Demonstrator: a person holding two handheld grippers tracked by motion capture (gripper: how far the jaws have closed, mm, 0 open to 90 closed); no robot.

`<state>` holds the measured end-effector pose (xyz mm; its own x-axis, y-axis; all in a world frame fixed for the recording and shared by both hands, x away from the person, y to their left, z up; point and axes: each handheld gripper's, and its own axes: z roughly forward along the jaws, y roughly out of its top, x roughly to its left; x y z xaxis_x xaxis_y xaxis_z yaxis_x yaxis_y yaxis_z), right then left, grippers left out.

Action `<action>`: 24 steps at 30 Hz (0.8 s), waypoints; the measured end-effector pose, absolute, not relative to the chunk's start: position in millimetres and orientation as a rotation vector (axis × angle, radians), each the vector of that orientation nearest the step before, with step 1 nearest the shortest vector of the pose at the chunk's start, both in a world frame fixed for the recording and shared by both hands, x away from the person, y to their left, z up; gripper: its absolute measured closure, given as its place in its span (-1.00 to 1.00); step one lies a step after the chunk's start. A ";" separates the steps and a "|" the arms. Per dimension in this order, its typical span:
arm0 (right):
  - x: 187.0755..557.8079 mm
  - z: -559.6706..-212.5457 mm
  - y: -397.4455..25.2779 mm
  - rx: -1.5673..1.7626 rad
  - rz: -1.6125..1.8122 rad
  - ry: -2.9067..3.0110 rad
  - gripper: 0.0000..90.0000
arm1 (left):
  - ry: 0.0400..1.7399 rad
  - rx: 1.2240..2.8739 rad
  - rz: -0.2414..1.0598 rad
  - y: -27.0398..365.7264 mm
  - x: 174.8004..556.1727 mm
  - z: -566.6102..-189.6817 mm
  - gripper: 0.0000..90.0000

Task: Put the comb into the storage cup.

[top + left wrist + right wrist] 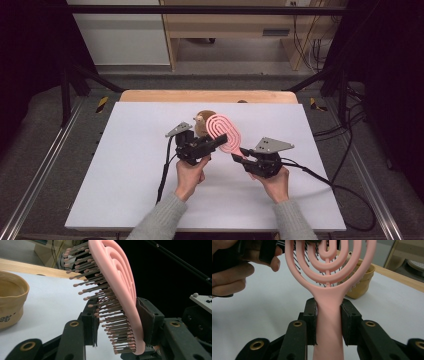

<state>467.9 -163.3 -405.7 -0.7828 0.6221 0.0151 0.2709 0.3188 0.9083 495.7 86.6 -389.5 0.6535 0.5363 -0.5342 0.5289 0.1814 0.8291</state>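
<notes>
Hairbrush [224, 132] hangs above the table [125, 175], just in front of the tan bowl [202, 120]; right gripper [239, 154] jaws clamp its handle, left gripper [216, 142] jaws clamp its bristled head.

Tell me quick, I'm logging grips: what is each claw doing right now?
Left claw: closed on the head of the pink hairbrush, across bristles and back.
Right claw: closed on the hairbrush's handle.
</notes>
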 end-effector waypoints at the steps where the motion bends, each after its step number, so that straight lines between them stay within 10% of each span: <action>1: 468.0 -405.7 -163.3 0.799 1.451 2.253 0.56 | 0.946 1.455 0.006 86.6 495.6 -389.6 0.22; 24: 468.1 -405.8 -163.3 0.782 1.477 2.258 0.58 | 0.867 1.425 0.002 84.0 487.8 -386.9 0.40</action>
<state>468.1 -163.3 -405.8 -0.7944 0.6069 0.0220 0.2633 0.3115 0.9130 487.8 84.0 -386.9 0.7036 0.4885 -0.5161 0.4856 0.1997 0.8511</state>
